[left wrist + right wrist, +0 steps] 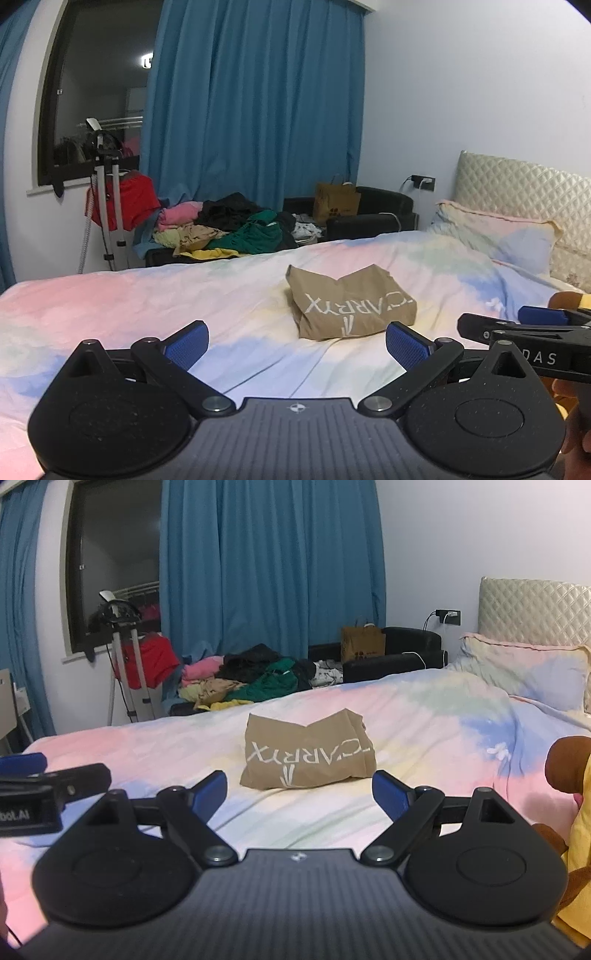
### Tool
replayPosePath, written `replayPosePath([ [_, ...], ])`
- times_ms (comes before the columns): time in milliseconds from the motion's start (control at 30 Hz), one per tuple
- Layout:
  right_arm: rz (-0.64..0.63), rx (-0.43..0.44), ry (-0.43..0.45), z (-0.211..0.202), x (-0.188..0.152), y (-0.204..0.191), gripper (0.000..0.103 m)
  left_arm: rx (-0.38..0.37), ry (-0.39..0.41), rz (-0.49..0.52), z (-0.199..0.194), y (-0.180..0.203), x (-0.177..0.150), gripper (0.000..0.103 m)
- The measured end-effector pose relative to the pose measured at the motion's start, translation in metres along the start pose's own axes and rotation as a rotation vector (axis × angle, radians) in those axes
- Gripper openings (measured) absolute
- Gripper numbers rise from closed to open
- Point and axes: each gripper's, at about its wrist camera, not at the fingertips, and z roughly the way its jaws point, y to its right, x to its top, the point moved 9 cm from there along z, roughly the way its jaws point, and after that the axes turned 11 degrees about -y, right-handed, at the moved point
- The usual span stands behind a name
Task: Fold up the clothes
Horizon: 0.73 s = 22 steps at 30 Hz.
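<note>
tan printed t-shirt point(308, 757) lay folded mid-bed; both grippers, left gripper point(297, 345) and right gripper point(299, 794), short of it, jaws spread, empty. unfolded clothes pile point(243, 683) beyond it remained.

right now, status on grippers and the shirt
Left gripper open, empty. Right gripper open, empty. Tan shirt folded on bed, untouched. Nothing in the way.

The brown plush toy point(565, 764) at the bed's point(424, 716) right edge is cut off by the frame. Only the start of the folded tan garment's point(351, 301) white lettering is creased away. The paper bag's point(362, 640) print is too small to read. The clothes pile point(229, 229) beyond the bed's far edge hides its own lower layers.
</note>
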Motion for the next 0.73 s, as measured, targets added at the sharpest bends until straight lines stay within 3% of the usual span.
replayPosePath([
  [733,-0.001,0.008,-0.016,0.0041,-0.0004,0.0021,0.087,0.027,-0.009,-0.005,-0.0031,-0.0031,-0.0007,0.103],
])
